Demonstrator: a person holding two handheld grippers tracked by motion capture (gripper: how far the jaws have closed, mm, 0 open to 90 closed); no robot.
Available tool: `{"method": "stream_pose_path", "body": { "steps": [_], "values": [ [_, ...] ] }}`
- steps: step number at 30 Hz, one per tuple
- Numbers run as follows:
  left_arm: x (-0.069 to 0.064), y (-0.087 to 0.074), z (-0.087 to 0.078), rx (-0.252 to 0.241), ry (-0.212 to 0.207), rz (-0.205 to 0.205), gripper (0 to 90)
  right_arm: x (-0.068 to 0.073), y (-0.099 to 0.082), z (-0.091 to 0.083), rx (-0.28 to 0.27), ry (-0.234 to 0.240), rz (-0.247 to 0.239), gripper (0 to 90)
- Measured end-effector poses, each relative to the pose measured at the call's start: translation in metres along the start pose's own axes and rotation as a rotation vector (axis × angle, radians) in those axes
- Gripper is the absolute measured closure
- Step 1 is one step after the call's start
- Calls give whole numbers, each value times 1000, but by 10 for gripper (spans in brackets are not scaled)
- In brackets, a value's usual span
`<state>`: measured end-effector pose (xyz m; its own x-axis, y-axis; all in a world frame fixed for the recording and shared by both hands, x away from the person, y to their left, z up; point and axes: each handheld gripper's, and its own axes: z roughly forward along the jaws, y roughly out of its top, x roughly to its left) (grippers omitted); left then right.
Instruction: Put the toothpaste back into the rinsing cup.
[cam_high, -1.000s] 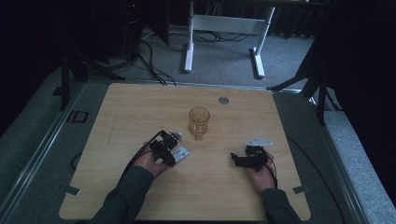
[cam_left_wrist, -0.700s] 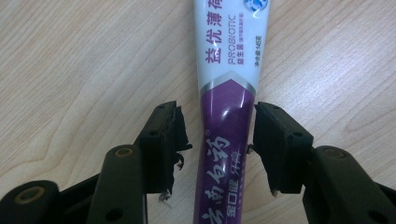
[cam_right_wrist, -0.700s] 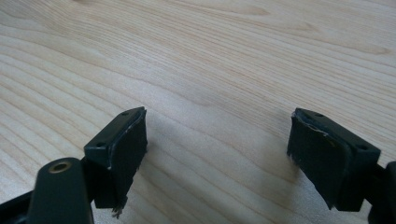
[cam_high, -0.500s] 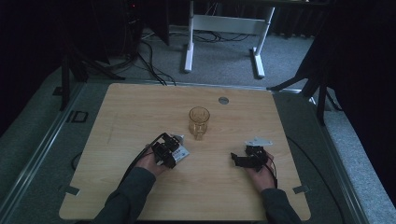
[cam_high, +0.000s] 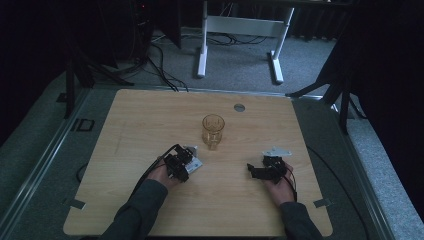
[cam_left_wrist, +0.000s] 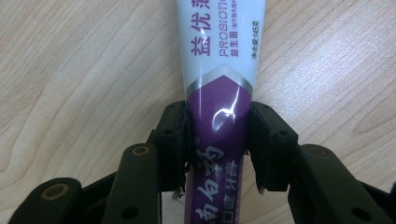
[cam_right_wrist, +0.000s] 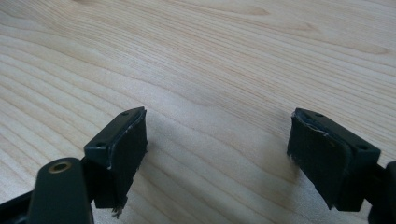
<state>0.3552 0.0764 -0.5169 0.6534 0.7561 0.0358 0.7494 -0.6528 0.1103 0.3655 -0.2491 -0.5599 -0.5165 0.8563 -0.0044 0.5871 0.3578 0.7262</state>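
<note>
Purple and white, the toothpaste tube (cam_left_wrist: 219, 93) lies flat on the pale wood table (cam_high: 150, 125) and runs straight up between the jaws in the left gripper view; its white upper part carries printed characters and the word PROBIOTIC, and its purple lower part sits between the two black pads (cam_left_wrist: 173, 140). The jaws of the left gripper (cam_left_wrist: 219, 144) have just been closing; the near-side pad presses the tube's edge, and the other pad meets the tube's opposite edge, so the gripper is clamped on the tube. The tube's top end is cut off by the frame edge, and its lower end is hidden behind the jaw linkage. In the high view the left gripper (cam_high: 186, 162) sits left of centre, near the front of the table, with a white-grey patch at its tip that is too small to read as the tube. That view adds an amber drinking glass (cam_high: 213, 131) standing upright near the table's middle, apart from both grippers, and a small round grey insert (cam_high: 239, 107) near the far edge. The right gripper (cam_right_wrist: 217, 144) has its jaws spread wide over bare wood, nothing between them; in the high view it (cam_high: 259, 172) rests right of centre, well apart from the glass.
</note>
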Motion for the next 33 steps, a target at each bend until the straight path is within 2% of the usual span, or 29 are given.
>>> {"method": "stream_pose_path", "body": {
  "steps": [17,33],
  "values": [
    [9,0,1,4,-66,-25,641,0,0,0,0,0,-1,197],
    [13,-9,-2,-43,-119,-33,698,0,0,0,0,0,-1,197]
  ]
}}
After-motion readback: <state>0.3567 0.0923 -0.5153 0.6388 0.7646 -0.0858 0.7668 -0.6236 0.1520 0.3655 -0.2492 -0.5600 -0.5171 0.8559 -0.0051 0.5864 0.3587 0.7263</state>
